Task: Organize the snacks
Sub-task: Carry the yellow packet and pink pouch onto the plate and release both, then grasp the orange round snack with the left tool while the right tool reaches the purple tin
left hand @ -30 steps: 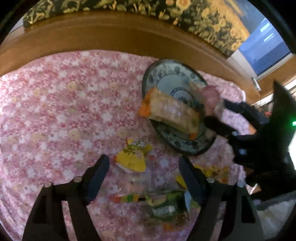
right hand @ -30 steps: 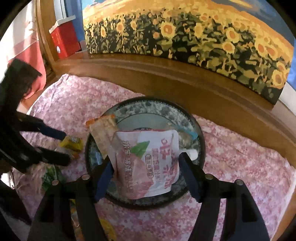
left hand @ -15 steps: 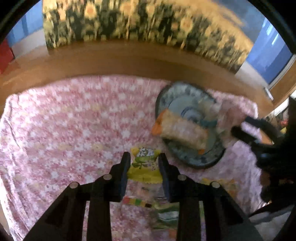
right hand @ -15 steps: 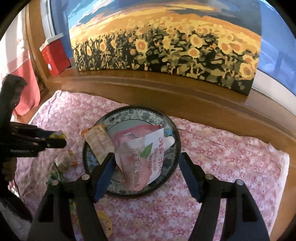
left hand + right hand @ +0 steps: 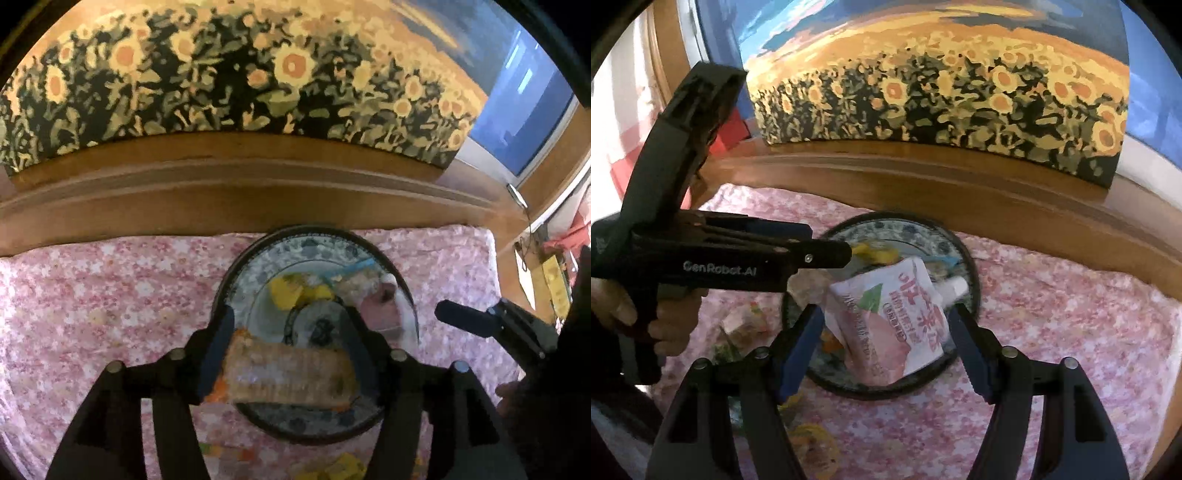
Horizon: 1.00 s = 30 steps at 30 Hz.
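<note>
Left tool (image 5: 288, 343): jaws just parted, over the plate (image 5: 236, 280), yellow packet (image 5: 291, 293) dropped there.
Right tool (image 5: 886, 336): spread wide, pink pouch (image 5: 894, 325) loose between.
Right view only: hand (image 5: 646, 317).

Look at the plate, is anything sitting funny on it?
Yes. The long biscuit packet lies across the plate at its near rim, one orange end poking out over the pink cloth. The pink drink pouch is propped up askew instead of lying flat.
</note>
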Each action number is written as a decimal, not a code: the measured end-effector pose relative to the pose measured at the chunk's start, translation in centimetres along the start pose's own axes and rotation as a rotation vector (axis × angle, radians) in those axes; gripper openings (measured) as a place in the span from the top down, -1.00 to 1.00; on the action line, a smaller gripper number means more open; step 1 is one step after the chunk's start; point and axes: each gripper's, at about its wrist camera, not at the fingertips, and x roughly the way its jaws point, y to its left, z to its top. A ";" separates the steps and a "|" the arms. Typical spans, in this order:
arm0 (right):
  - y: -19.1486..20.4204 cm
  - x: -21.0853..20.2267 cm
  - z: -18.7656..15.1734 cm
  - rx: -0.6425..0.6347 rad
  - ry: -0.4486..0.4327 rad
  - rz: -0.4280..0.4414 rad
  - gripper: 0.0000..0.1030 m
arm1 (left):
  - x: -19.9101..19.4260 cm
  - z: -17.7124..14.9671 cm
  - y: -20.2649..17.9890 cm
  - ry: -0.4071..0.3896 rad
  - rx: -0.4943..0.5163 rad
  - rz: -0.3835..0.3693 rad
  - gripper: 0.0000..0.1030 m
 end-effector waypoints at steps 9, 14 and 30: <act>2.2 -3.3 -0.2 -0.023 -0.027 -0.024 -0.57 | -7.7 -4.2 1.8 -0.058 -0.015 0.037 -0.25; 4.4 -8.2 -2.6 0.013 -0.103 -0.103 -0.57 | -11.1 -8.6 1.3 -0.078 -0.014 0.054 -0.25; 6.3 -7.6 -15.0 0.209 0.179 -0.063 -0.30 | -10.8 -19.5 2.3 0.081 -0.050 -0.033 -0.25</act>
